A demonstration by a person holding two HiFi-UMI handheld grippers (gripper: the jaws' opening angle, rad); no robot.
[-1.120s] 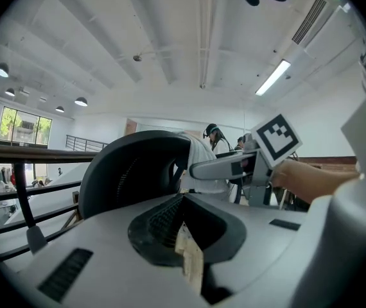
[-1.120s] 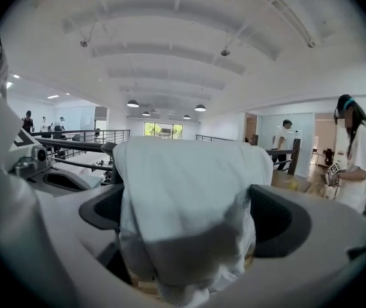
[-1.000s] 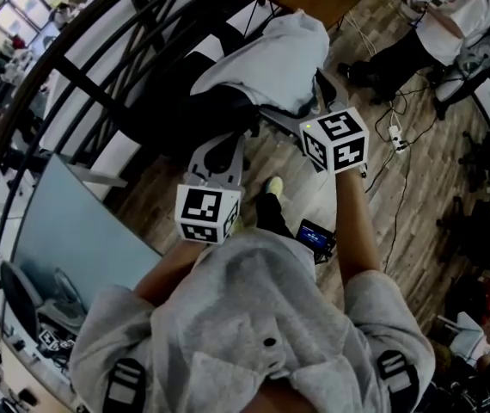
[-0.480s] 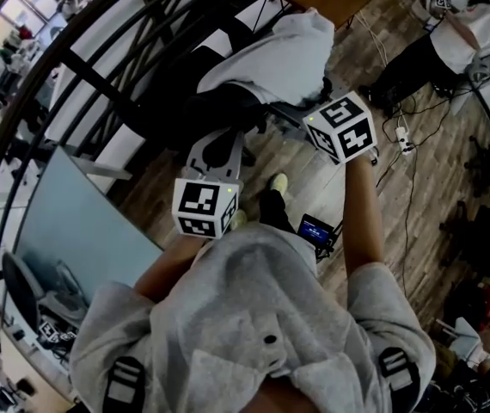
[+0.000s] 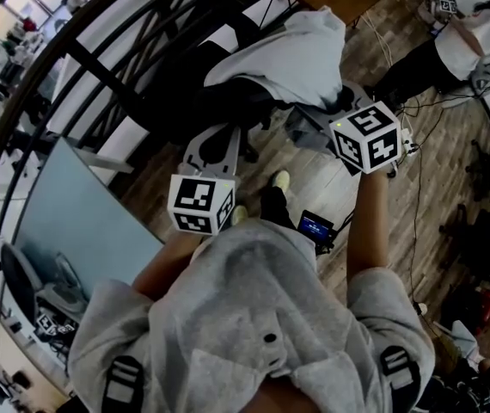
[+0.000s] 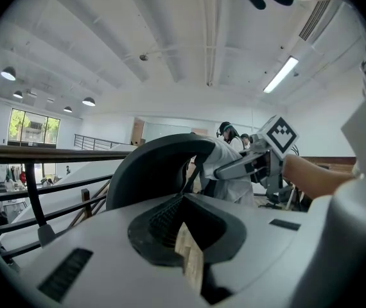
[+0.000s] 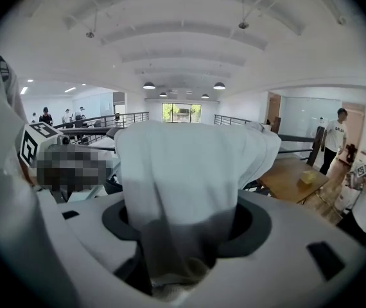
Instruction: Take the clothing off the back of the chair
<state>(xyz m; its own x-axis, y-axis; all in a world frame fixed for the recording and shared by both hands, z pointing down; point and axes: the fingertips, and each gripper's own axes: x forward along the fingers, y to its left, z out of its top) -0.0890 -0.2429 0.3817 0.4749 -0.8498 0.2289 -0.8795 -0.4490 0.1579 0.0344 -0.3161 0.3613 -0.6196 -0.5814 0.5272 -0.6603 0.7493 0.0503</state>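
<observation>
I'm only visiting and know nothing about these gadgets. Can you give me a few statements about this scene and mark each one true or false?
1. A white garment is draped over the back of the dark chair. True.
2. The right gripper has the garment's cloth between its jaws. True; the jaws are closing on it.
3. The left gripper grips the garment too. False: nothing is between its jaws, and it is held short of the chair.
4. The chair stands on carpet. False: the floor is wood planks.
5. The person holding the grippers is alone in the room. False: another person in a white shirt is nearby.
</observation>
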